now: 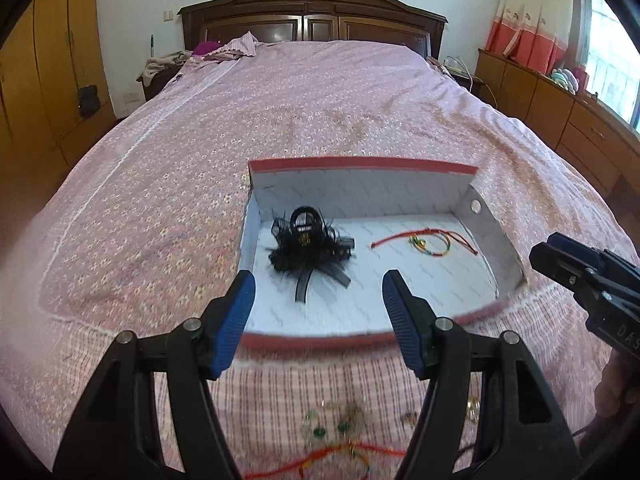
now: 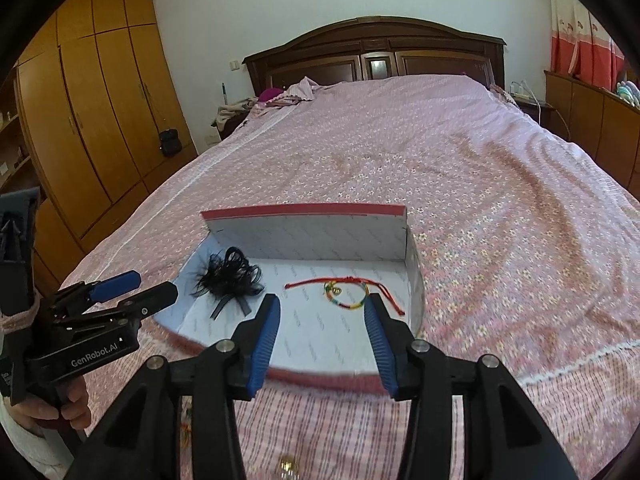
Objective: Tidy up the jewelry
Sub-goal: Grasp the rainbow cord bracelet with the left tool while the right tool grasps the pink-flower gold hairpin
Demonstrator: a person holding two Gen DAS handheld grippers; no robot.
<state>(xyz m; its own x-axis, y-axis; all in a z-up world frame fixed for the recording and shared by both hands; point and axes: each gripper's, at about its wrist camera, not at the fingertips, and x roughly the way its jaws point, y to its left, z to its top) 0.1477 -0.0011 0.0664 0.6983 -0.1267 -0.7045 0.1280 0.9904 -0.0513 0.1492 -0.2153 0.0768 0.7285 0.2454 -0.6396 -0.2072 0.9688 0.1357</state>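
White cardboard lines the open box (image 1: 486, 236), red on its rim, which rests on the pink floral bed (image 1: 320, 112). Inside lie a black feathered hair clip (image 1: 306, 242) toward the left wall and a red string bracelet (image 1: 426, 240) with a small gold charm toward the right, well apart. Left hand-held gripper (image 1: 318, 296): fingers spread, empty, poised above the near rim. Right hand-held gripper (image 2: 322, 320): likewise spread and empty, aimed at the bracelet end. On the bed nearer the camera, blurred, remain green-beaded pieces (image 1: 330, 426), another red cord (image 1: 340, 456) and small gold items (image 1: 474, 406). Judged step: between deposits, two items being boxed already. The next move calls for drawing a gripper back and down to a loose piece, closing on a thin strand without snagging the bedcover.
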